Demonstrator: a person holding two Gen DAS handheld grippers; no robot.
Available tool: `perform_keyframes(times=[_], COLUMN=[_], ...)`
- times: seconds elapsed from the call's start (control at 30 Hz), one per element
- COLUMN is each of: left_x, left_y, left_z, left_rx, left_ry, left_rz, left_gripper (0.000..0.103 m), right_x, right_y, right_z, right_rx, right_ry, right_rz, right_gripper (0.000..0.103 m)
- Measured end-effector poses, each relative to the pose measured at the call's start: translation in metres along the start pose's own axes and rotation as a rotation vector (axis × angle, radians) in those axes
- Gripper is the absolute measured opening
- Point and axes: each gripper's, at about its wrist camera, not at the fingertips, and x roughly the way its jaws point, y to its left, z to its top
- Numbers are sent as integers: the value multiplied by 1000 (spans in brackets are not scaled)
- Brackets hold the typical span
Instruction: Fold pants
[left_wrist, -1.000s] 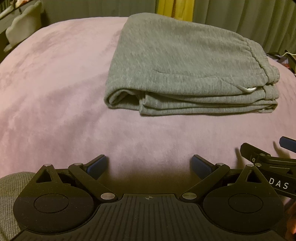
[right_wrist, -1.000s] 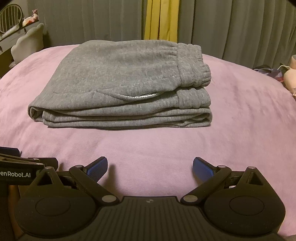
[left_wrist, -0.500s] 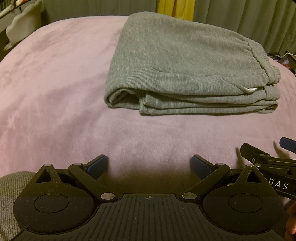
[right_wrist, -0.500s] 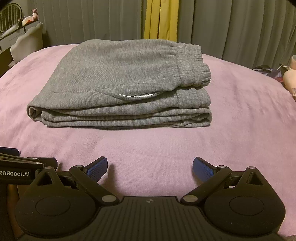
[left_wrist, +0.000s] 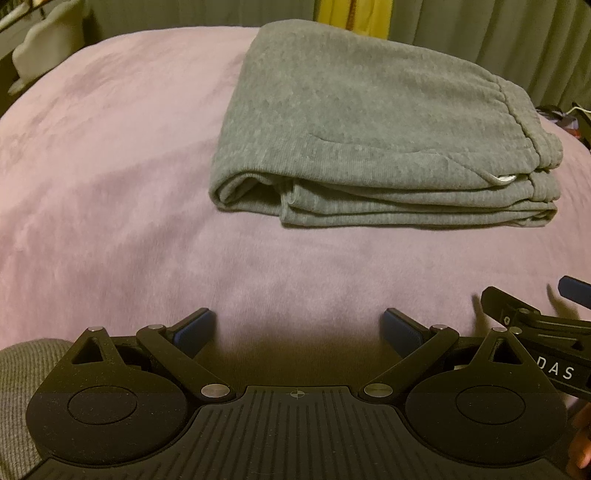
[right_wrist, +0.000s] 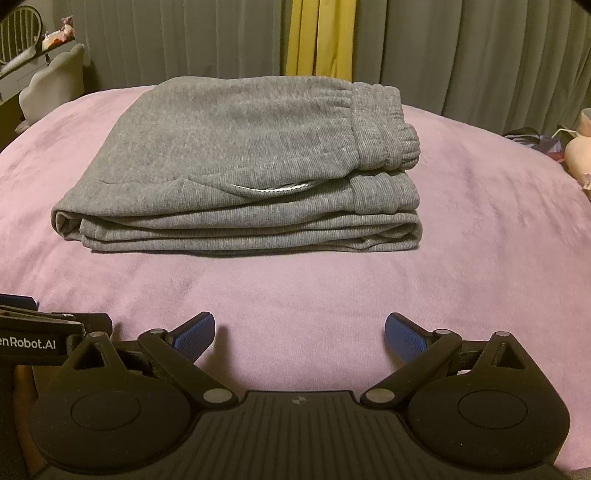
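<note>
The grey, thick fleece sweatpants (right_wrist: 243, 166) lie folded in a squat stack far up the pink plush bedspread (right_wrist: 295, 288), soft and floppy, best pinched at the near layered edge, while the left gripper (left_wrist: 297, 328) and right gripper (right_wrist: 299, 332) hover near, both spread apart and empty.

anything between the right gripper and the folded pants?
Nothing: only bare pink blanket lies between the open right gripper and the folded grey pants. The right wrist view shows it; the left wrist view shows the same.
</note>
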Motion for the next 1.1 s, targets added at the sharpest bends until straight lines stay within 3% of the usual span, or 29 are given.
perform_keyframes(times=[0.77, 1.1], left_x=[1, -4], left_y=[1, 1], left_z=[0, -1], left_rx=[-21, -3], left_ry=[4, -40], left_rz=[-28, -12], left_gripper=[101, 101], right_x=[0, -1], right_y=[1, 1], right_z=[0, 0], right_rx=[-8, -9], right_ry=[2, 3], right_rz=[-3, -4], right_gripper=[99, 99])
